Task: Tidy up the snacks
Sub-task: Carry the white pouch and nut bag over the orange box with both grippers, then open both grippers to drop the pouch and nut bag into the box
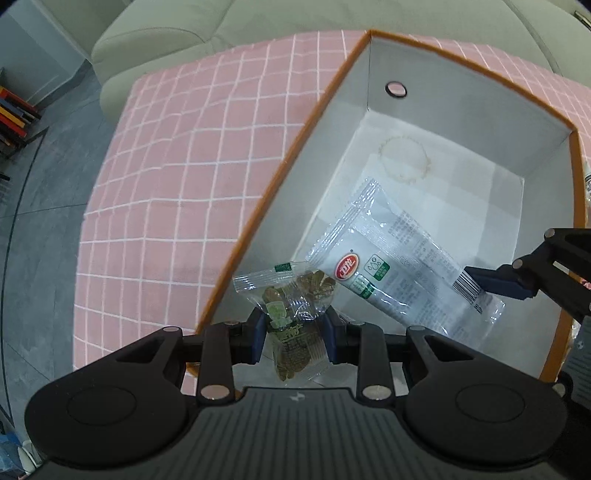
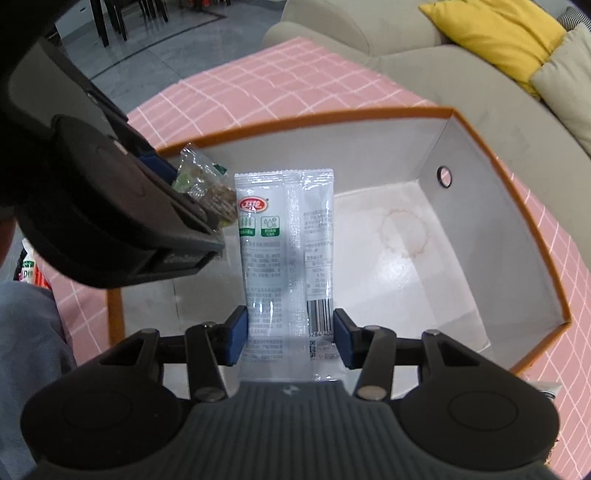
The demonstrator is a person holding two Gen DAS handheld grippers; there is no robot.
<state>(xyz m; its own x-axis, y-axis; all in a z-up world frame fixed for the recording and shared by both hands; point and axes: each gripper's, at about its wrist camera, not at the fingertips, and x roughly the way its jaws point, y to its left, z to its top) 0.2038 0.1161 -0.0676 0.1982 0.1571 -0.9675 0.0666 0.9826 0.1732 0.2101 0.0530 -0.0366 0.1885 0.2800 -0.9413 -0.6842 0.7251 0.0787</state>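
Left wrist view: I see my left gripper (image 1: 293,332) clamped on a small clear packet of brown snacks (image 1: 291,314), its blue pads (image 1: 258,338) pressing both sides of the wrapper.
Brown snack packet: it hangs above the near corner of the box, inside the rim line, with its green-labelled top edge pointing away from me.
White sachet: a long white-and-clear sachet (image 1: 399,266) with a red logo and green symbols sits over the box interior, slanting from the upper left down to the right; whether it touches the floor I cannot tell.
Right wrist view: my right gripper (image 2: 290,332) is closed on the barcode end of the white sachet (image 2: 286,236), which stands straight out between the blue pads (image 2: 236,336).
Neighbours: the left gripper (image 2: 173,181) reaches in from the left just beside the sachet, with the brown snack packet (image 2: 207,188) close against the sachet's upper left edge.
Box: an open cardboard box (image 1: 295,140) with an orange rim and white inside; one end wall has a round hole (image 1: 396,89), and the floor carries a faint ring stain (image 1: 404,162).
Surface: the box rests on a pink cloth with a white grid (image 1: 177,177).
Surroundings: a beige sofa (image 2: 424,62) lies behind it with a yellow cushion (image 2: 495,33); grey floor tiles show on the left.
Person: a grey sleeve (image 2: 26,332) shows at the lower left edge.
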